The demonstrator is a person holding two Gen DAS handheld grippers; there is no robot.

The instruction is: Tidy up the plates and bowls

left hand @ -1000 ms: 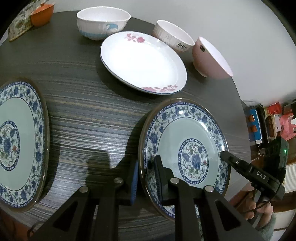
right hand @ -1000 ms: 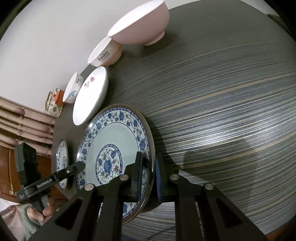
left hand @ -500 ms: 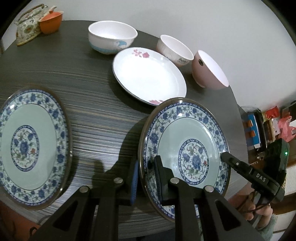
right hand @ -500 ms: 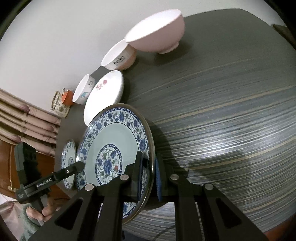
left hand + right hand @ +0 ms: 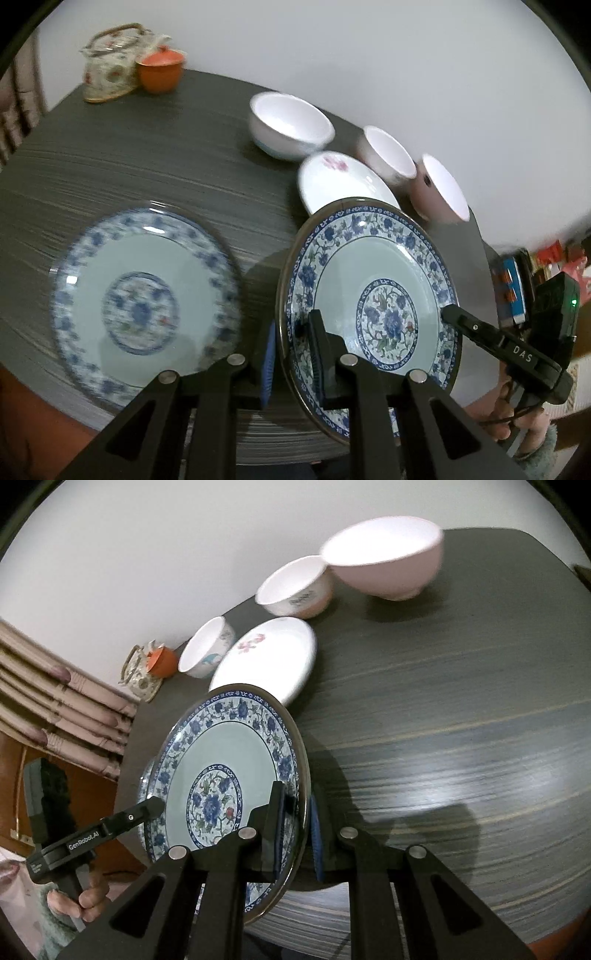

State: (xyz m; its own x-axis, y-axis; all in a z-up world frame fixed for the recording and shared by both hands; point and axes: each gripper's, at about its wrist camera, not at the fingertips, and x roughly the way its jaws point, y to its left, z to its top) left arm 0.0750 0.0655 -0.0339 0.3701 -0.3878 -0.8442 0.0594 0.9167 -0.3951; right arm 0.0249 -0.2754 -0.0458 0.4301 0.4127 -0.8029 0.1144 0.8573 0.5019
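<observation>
held plate (image 5: pixel 373 291): blue-patterned, tilted up off the bench (image 5: pixel 147 162), we have it by opposite rims.
left gripper (image 5: pixel 291 354): pinching the plate's near-left rim, one pad over, one under.
right gripper (image 5: pixel 297 827): pressed on the opposite rim, also pinching it.
second plate (image 5: pixel 144 302): same pattern, flat on the bench just left of the held one, blurred. We read it as the stack target, but that is a guess.
white plate (image 5: pixel 266 657): pink flowers, flat, behind the held plate, not stacked.
bowls: blue-marked bowl (image 5: pixel 290 125), lettered bowl (image 5: pixel 295 587), pink bowl (image 5: pixel 384 561); all stand separately along the wall side, none nested.
progress: early. Nothing is stacked or nested yet; one plate is in the air.
left to do: set the held plate on its twin, deal with the white plate, nest three bowls.
risk: rim-only hold on glazed ware; uneven release could let it slip.
other: teapot (image 5: pixel 107 66) and orange pot (image 5: pixel 160 70) at the far corner, not our job.
</observation>
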